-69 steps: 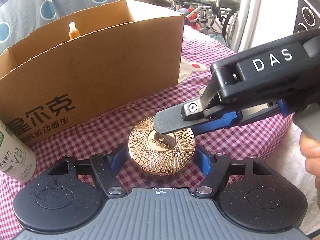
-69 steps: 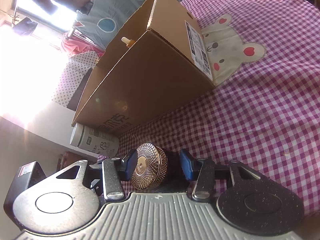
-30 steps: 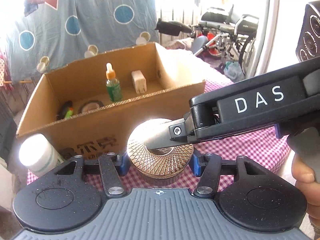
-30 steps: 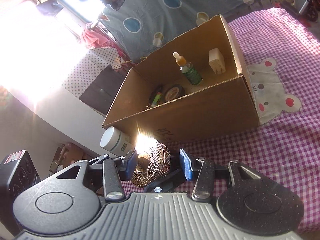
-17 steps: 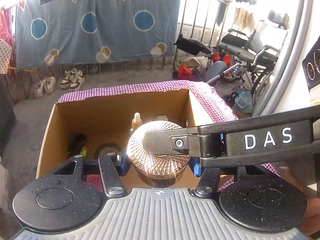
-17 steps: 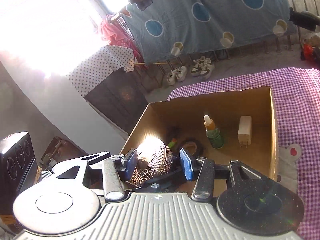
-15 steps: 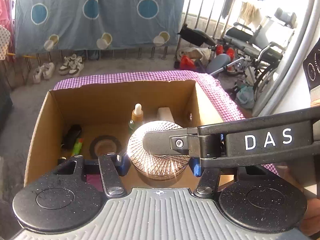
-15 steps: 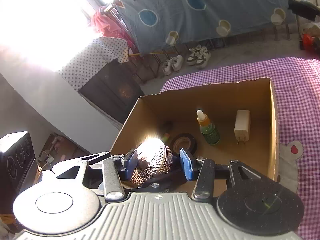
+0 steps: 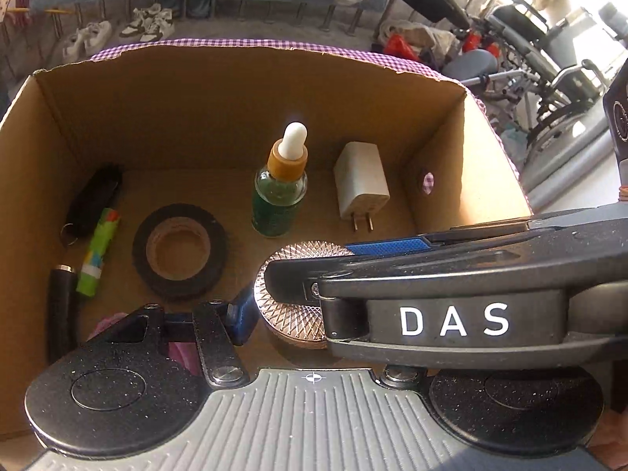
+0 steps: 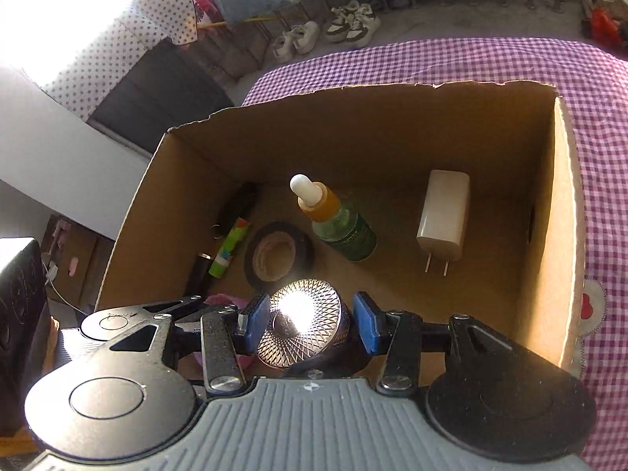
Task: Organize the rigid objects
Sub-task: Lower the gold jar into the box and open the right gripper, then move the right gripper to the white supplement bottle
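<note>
A round gold compact with a lattice lid [image 9: 290, 310] [image 10: 304, 327] hangs low inside the open cardboard box [image 9: 235, 94] [image 10: 353, 133], near its front wall. My left gripper [image 9: 310, 310] closes on its sides; only its left blue pad [image 9: 241, 316] shows, the right one is hidden. My right gripper [image 10: 312, 327] comes in from the right, its upper finger [image 9: 298, 278] lying over the lid. In the right wrist view its blue pads [image 10: 255, 320] stand at the compact's two edges; contact is unclear.
On the box floor lie a roll of black tape [image 9: 180, 249], an upright green dropper bottle [image 9: 280, 192], a white plug charger [image 9: 361, 188], a green lighter [image 9: 98, 251], black items at the left [image 9: 94, 200] and something pink [image 10: 219, 302]. Purple checked cloth [image 10: 600, 117] surrounds the box.
Both grippers have carried the compact up off the cloth, over the box's front wall and down into the box. The view now looks straight down at the box floor.
</note>
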A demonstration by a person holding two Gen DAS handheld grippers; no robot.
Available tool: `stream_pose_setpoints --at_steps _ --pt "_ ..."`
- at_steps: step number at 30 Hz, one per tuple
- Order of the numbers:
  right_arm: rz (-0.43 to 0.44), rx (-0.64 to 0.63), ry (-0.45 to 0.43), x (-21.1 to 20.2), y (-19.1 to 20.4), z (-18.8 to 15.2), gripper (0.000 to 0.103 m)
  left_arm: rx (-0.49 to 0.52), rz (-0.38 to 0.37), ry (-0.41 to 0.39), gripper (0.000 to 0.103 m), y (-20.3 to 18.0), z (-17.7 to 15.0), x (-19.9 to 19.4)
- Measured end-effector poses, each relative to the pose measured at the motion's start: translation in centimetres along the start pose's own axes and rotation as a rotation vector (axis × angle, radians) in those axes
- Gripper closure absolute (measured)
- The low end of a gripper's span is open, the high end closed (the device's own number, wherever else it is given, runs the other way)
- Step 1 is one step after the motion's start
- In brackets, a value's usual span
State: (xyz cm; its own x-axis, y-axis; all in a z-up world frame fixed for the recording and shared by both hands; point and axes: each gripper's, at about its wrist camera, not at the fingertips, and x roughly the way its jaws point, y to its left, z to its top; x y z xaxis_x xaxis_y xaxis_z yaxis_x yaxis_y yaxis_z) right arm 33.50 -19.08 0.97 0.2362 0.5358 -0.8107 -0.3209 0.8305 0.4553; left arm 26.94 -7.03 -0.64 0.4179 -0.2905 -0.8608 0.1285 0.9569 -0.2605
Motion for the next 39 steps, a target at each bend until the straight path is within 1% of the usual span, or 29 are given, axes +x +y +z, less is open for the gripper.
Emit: stream_pose_setpoints --at_steps 2,3,4,7,9,10,12,13,14,16,18,19,20,21,22,23,25,27,30,34,39 --pt "-0.01 0.002 0.01 0.5 0.0 0.0 0.051 -0.014 -0.006 0.017 0.044 0.2 0.1 0.1" --pt "-0.008 0.004 0.011 0.6 0.0 0.0 0.048 -0.017 -0.013 0.012 0.044 0.2 0.0 -0.1" --pt "-0.03 0.004 0.007 1.1 0.0 0.4 0.046 -0.014 -0.015 0.003 0.044 0.2 -0.1 -0.3" --pt "0.0 0.019 -0.012 0.7 0.0 0.0 0.046 -0.006 0.0 -0.021 0.042 0.0 -0.3 -1.0" --pt "0.018 0.025 -0.039 -0.2 -0.1 -0.4 0.046 0.003 0.001 -0.041 0.037 -0.3 -0.5 -1.6" --pt "0.021 0.03 -0.055 -0.6 -0.1 -0.5 0.046 0.007 -0.001 -0.052 0.037 -0.5 -0.7 -2.1" --pt "0.027 0.037 -0.105 -2.2 -0.1 -1.2 0.046 0.021 -0.004 -0.08 0.033 -0.9 -1.2 -3.2" --pt "0.041 0.043 -0.143 -3.2 0.1 -1.5 0.046 0.031 -0.003 -0.101 0.032 -1.3 -1.5 -4.0" --pt "0.054 0.045 -0.172 -4.1 0.3 -2.0 0.046 0.042 -0.003 -0.124 0.028 -1.6 -1.8 -4.7" --pt "0.082 0.051 -0.247 -6.4 0.8 -3.3 0.042 0.062 -0.001 -0.174 0.027 -2.1 -2.6 -6.3" --pt "0.096 0.053 -0.322 -8.5 1.4 -5.2 0.041 0.078 -0.006 -0.215 0.024 -2.5 -3.6 -7.9" --pt "0.102 0.049 -0.372 -9.9 1.8 -6.6 0.038 0.084 -0.01 -0.232 0.023 -2.7 -4.2 -8.6" --pt "0.101 0.048 -0.404 -10.7 2.1 -7.6 0.035 0.096 -0.013 -0.255 0.018 -3.0 -4.8 -9.5" --pt "0.095 0.045 -0.447 -11.9 2.3 -9.0 0.028 0.105 -0.011 -0.27 0.015 -3.2 -5.4 -10.1" --pt "0.086 0.045 -0.484 -12.7 2.6 -10.1 0.024 0.121 -0.008 -0.293 0.015 -3.4 -6.2 -11.0" --pt "0.07 0.042 -0.524 -13.4 3.0 -11.3 0.023 0.138 -0.004 -0.312 0.013 -3.6 -6.9 -11.6" --pt "0.046 0.037 -0.565 -14.4 3.4 -13.4 0.015 0.166 0.013 -0.347 0.008 -4.0 -8.3 -12.8" --pt "0.019 0.039 -0.587 -14.9 3.8 -15.3 0.011 0.187 0.027 -0.374 0.007 -4.2 -9.6 -13.7" --pt "-0.005 0.037 -0.6 -14.9 4.5 -16.9 0.008 0.212 0.045 -0.408 0.004 -4.1 -11.4 -14.7" --pt "0.004 0.043 -0.599 -15.1 5.1 -18.7 0.006 0.211 0.076 -0.449 0.003 -3.2 -13.3 -15.6" --pt "0.014 0.042 -0.579 -14.6 5.6 -19.1 0.006 0.181 0.121 -0.482 0.003 -1.5 -15.0 -16.0"
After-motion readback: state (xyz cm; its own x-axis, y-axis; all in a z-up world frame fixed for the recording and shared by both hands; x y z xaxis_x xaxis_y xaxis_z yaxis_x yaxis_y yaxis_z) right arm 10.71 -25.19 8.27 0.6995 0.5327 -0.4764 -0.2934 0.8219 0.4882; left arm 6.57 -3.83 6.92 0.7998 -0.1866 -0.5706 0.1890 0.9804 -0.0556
